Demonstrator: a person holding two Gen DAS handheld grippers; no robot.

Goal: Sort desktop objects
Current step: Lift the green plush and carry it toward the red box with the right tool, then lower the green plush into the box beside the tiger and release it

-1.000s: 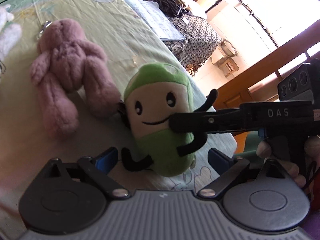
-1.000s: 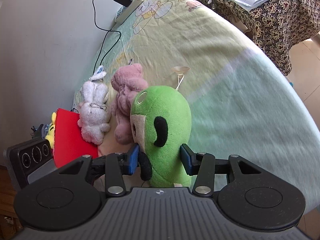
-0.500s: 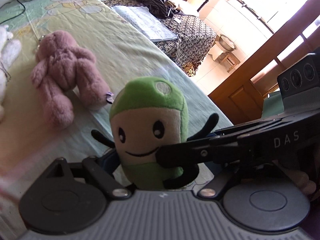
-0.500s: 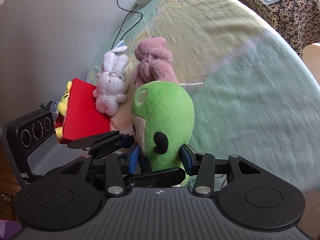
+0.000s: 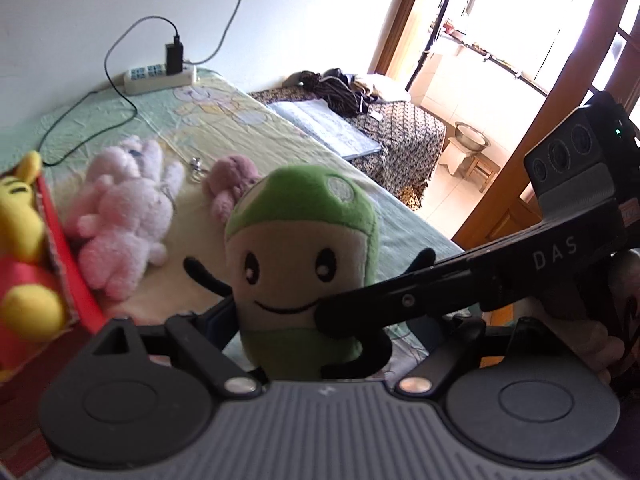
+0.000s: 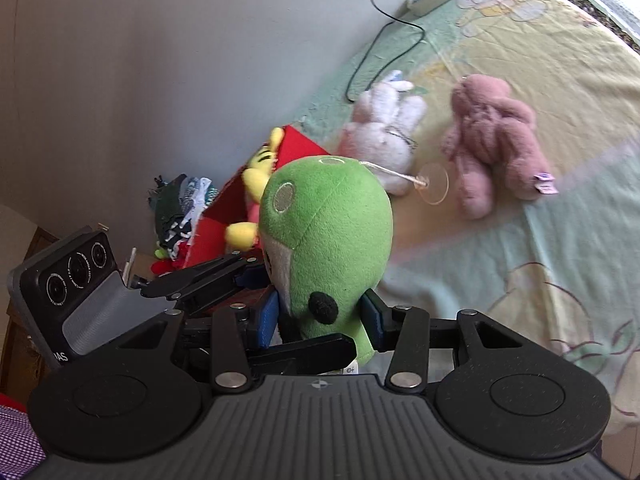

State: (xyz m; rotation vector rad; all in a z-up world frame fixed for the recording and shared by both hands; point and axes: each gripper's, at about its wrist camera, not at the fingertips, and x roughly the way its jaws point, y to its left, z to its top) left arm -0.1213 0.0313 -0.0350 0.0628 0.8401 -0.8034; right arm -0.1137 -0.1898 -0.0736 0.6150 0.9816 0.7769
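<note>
- Gripping the green plush [image 6: 326, 240], the right gripper [image 6: 320, 316] has its blue pads pressed into both flanks of the lower body.
- Left gripper [image 5: 308, 340] brackets the same plush low down; whether its pads bear on the fabric cannot be told.
- Plush sits upright, apparently raised off the bed [image 6: 540, 240], between the two tools.
- Red box [image 5: 68, 276], holding a yellow toy [image 5: 20, 216], stands just left of the plush.
- White rabbit [image 6: 384, 128] and pink bear [image 6: 492, 136] lie on the bed, beyond.
- Recommended: keep one firm grip, carry the plush over the box rim, release only when clear above the opening.
- Watch the suction cup [image 6: 434, 188] string; it may snag.
</note>
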